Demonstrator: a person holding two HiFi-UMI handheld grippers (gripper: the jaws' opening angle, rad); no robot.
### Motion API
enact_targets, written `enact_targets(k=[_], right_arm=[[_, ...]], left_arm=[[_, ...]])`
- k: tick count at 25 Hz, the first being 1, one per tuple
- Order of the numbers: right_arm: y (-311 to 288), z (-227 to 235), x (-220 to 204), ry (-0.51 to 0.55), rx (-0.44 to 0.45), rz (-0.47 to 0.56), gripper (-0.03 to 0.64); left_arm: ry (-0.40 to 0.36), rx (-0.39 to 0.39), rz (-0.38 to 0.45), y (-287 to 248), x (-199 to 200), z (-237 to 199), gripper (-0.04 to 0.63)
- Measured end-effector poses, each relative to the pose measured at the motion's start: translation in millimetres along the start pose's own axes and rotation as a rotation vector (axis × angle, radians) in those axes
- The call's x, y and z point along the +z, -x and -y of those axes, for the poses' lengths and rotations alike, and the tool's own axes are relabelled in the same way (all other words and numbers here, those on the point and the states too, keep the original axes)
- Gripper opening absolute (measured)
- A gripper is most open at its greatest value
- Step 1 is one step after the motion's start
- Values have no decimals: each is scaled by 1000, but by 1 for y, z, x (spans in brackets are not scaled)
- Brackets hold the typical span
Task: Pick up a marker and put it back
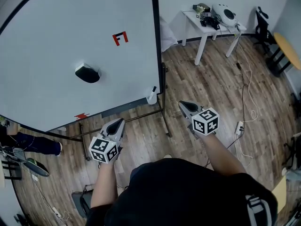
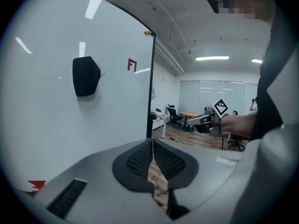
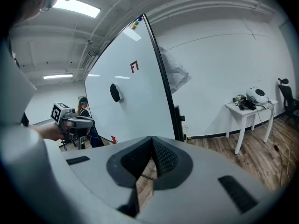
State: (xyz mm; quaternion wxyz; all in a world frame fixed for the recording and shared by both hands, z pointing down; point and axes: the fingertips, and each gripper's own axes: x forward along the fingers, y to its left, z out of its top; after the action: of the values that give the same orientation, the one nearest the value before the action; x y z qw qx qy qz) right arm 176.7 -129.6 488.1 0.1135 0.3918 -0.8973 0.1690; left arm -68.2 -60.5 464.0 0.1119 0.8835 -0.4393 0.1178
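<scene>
white black-capped marker [image 1: 153,94] sits ahead-left of right gripper [image 1: 183,104], untouched; it and left gripper [image 1: 120,122] clenched, empty; next probably reach, open jaws.

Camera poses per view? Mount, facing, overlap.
Head view: on person's head, steeply down at large white whiteboard, both forearms, left gripper, right gripper.
Left gripper view: on left gripper, facing whiteboard; own shut jaws below, right gripper beyond.
Right gripper view: on right gripper, facing whiteboard obliquely; own shut jaws below, left gripper at left.
Shared: black oval eraser on the board.
</scene>
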Motion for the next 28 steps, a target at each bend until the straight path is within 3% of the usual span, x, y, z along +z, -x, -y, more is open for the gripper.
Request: enact_targets(k=[15, 28], right_arm=[[-26, 20, -2, 12, -3, -43, -5], [-79, 36, 7, 7, -30, -56, -5]], left_arm=[[28, 2, 25, -26, 1, -15, 17], [34, -28, 41, -57, 7, -62, 17]])
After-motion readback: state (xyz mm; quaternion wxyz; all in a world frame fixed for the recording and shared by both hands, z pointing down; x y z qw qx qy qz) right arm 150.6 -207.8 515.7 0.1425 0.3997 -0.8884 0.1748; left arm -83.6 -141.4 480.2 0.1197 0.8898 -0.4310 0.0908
